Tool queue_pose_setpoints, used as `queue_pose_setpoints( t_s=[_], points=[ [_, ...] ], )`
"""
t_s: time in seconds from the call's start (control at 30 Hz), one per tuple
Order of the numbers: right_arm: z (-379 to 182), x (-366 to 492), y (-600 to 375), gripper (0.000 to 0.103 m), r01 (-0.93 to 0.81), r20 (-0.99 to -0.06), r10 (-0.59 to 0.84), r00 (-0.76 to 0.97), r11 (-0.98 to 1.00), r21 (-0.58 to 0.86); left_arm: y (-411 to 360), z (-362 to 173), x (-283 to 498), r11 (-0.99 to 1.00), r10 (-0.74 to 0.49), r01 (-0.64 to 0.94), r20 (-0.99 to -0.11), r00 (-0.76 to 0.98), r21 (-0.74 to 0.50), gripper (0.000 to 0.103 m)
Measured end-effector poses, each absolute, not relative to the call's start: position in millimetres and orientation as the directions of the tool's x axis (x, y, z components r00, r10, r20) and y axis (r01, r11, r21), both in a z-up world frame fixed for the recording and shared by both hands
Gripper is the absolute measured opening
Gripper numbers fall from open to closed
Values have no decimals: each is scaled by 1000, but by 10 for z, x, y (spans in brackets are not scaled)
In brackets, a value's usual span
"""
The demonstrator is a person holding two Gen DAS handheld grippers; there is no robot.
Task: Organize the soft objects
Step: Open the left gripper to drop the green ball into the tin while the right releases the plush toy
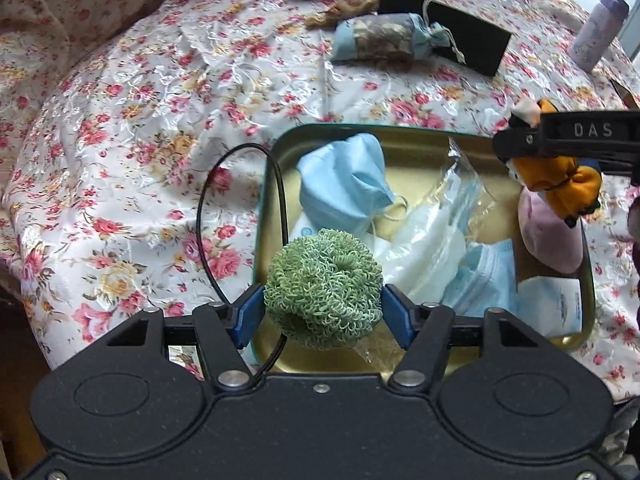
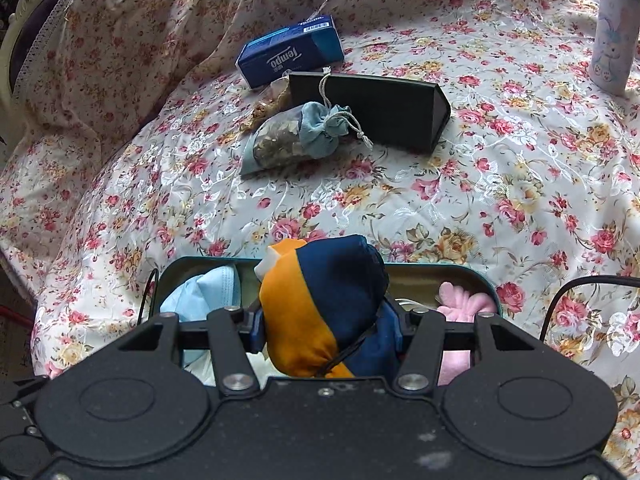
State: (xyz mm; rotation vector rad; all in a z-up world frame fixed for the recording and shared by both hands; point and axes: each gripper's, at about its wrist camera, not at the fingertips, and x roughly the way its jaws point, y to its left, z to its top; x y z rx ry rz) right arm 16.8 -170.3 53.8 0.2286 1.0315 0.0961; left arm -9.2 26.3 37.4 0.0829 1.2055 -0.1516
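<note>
My left gripper (image 1: 323, 312) is shut on a green looped scrubber ball (image 1: 324, 288), with a blue pad at each side, above the near-left corner of an open tin (image 1: 276, 148). The tin holds a crumpled blue mask (image 1: 344, 184), packaged masks (image 1: 424, 248) and a pink plush (image 1: 548, 240). My right gripper (image 2: 326, 320) is shut on an orange and navy plush toy (image 2: 320, 300). In the left wrist view that right gripper (image 1: 532, 148) hangs with the toy (image 1: 560, 184) over the tin's right side, just above the pink plush (image 2: 464, 300).
On the floral cloth beyond the tin (image 2: 440, 270) lie a blue drawstring sachet (image 2: 288, 136), a black case (image 2: 380, 112) and a blue tissue box (image 2: 290, 54). A pale bottle (image 2: 612, 28) stands far right. A black cable (image 1: 208, 208) loops by the tin's left rim.
</note>
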Motion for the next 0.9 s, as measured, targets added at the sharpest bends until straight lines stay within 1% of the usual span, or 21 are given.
queue_pose_setpoints(
  t_s=[0.17, 0.23, 0.27, 0.3, 0.4, 0.53, 0.8, 0.9],
  points=[
    [506, 212, -1708, 54, 33, -844, 182, 505, 973, 229, 233, 333, -53, 989, -52, 148, -933, 356, 2, 63],
    [504, 214, -1702, 57, 30, -845, 184, 502, 973, 230, 208, 337, -57, 988, -41, 152, -926, 375, 18, 71],
    [504, 216, -1703, 60, 31, -846, 185, 500, 973, 230, 197, 342, -62, 988, -33, 153, -923, 384, 29, 78],
    [506, 213, -1703, 60, 30, -845, 184, 502, 973, 230, 190, 351, -61, 988, -26, 153, -919, 394, 37, 83],
    [522, 203, -1704, 60, 24, -840, 186, 509, 973, 230, 197, 373, -54, 987, -15, 151, -913, 408, 51, 83],
    [551, 200, -1696, 60, 20, -835, 183, 520, 974, 226, 235, 373, -51, 989, -33, 143, -916, 400, 27, 83],
    [538, 191, -1681, 59, 19, -838, 182, 515, 974, 224, 235, 441, -93, 989, -37, 145, -910, 414, 26, 83],
    [536, 177, -1691, 60, 22, -838, 182, 514, 974, 225, 243, 530, -109, 986, -22, 158, -893, 449, 55, 84]
  ],
)
